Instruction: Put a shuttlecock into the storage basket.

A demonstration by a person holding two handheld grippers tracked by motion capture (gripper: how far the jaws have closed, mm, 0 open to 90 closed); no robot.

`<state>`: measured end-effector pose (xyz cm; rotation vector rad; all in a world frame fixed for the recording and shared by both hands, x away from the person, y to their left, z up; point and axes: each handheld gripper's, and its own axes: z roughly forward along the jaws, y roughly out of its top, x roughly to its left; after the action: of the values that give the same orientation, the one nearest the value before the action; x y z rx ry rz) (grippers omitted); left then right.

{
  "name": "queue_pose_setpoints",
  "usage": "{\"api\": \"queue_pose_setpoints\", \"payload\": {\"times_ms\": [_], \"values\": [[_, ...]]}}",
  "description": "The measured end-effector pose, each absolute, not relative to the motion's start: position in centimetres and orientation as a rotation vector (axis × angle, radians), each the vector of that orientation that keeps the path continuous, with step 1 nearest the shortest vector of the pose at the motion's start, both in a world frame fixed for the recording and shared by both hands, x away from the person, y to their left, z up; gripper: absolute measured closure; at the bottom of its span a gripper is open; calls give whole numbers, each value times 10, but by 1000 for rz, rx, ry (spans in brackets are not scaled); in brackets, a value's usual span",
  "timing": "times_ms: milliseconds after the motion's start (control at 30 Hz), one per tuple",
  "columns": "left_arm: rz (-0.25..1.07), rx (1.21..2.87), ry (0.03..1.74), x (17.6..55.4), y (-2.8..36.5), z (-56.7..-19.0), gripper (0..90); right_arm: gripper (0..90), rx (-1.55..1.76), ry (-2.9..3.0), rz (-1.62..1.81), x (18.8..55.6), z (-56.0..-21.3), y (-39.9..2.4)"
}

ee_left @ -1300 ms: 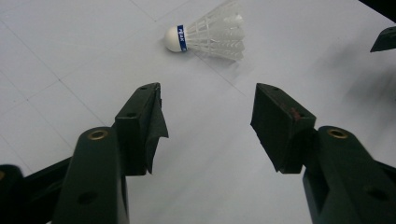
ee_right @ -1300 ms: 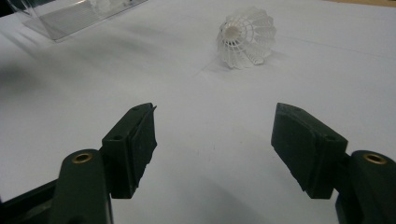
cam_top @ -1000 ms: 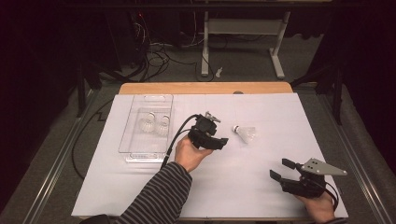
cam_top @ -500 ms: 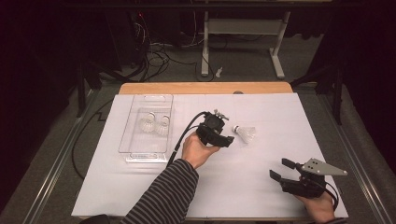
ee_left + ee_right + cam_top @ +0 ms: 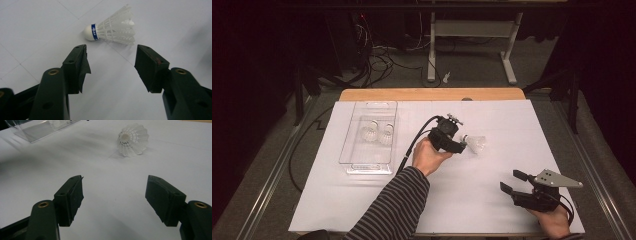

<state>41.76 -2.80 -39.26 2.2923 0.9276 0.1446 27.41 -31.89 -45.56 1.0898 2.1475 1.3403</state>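
A white shuttlecock [image 5: 475,143] with a blue band on its cork lies on its side on the white table cover, also seen as shuttlecock [image 5: 112,28] and shuttlecock [image 5: 133,139]. My left gripper [image 5: 460,143] hovers just left of it, open, jaws wide with nothing between them [image 5: 111,66]. The shuttlecock lies a short way beyond the jaw tips. My right gripper [image 5: 512,182] rests near the front right of the table, open and empty [image 5: 115,197], pointing toward the shuttlecock from afar.
A clear plastic tray [image 5: 368,165] stands at the left of the table with two shuttlecocks [image 5: 377,132] in it. The table's wooden far edge [image 5: 432,94] borders a dark floor with cables and a desk frame.
My left gripper has moved to the right, closer to the loose shuttlecock. The right gripper has stayed put.
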Motion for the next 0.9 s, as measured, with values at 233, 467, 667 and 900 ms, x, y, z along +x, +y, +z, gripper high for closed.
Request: {"api": "queue_pose_setpoints", "payload": {"times_ms": [233, 467, 667, 900], "values": [[141, 2301, 928, 422, -35, -393, 442, 310, 1090, 2153, 1337, 274, -456, -319], [145, 2319, 940, 427, -44, -394, 447, 310, 1091, 2153, 1336, 274, -456, -319], [126, 2314, 936, 430, -52, -392, 447, 310, 1091, 2154, 1337, 274, -456, -319], [120, 2318, 944, 434, -56, -391, 451, 311, 1087, 2154, 1341, 274, -456, -319]]}}
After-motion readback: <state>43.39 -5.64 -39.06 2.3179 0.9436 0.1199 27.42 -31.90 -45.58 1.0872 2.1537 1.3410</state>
